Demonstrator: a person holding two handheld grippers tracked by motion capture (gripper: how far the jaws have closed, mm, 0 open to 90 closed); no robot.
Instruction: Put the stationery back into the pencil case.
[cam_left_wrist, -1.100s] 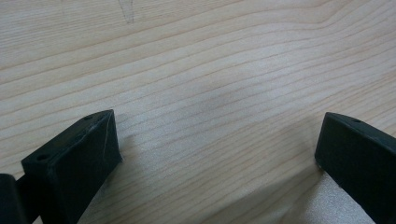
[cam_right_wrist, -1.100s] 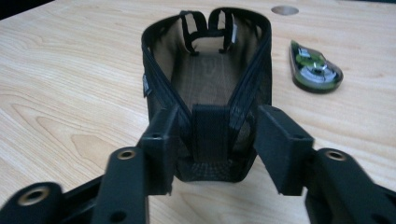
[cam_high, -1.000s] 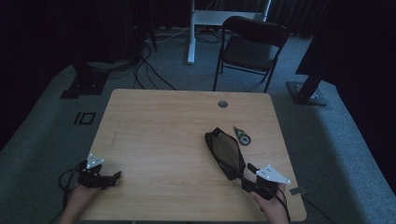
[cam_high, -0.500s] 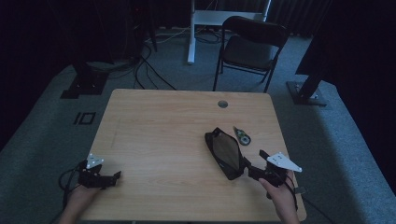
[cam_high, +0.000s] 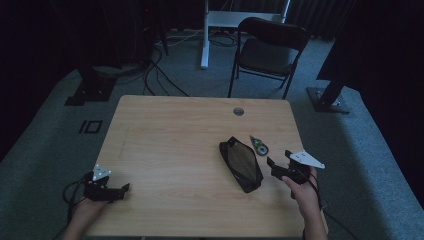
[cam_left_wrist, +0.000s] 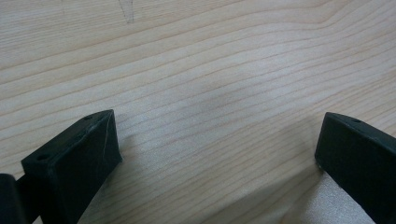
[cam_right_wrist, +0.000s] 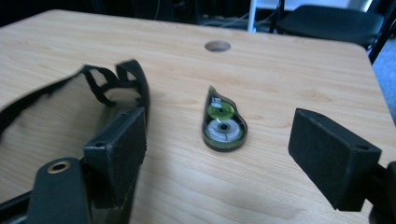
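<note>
Dim carpeted floor surrounds a pale wooden table (cam_high: 175, 150), with a dark folding chair (cam_high: 270, 50) standing beyond its far edge and cables trailing off at the far left.

On the right half of the table lies a black pouch (cam_high: 241, 162) — flat, its long side running from far-left to near-right. What it holds cannot be told from the high view; in the right gripper view its looped strap and ragged rim (cam_right_wrist: 112, 84) show at the left, blurred, and the inside stays hidden. Just to the right of the pouch's far end, apart from it, sits a small teardrop-shaped tape dispenser (cam_right_wrist: 223, 122) with a green wheel above a grey one (lying flat, pointed end toward the far edge).

At the right, the right gripper (cam_high: 278, 169) hovers just beside the pouch's near end. Its fingers (cam_right_wrist: 119, 154) have just been opening and now stand wide apart, nothing pressed between them; the dispenser lies ahead of the gap, well short of it.

Near the left corner, the left gripper (cam_high: 123, 190) rests low on the table with its fingers (cam_left_wrist: 77, 156) spread wide over bare wood.

Open room — the whole left and middle of the table is bare, save a round cable hole (cam_high: 238, 111) near the far edge.
</note>
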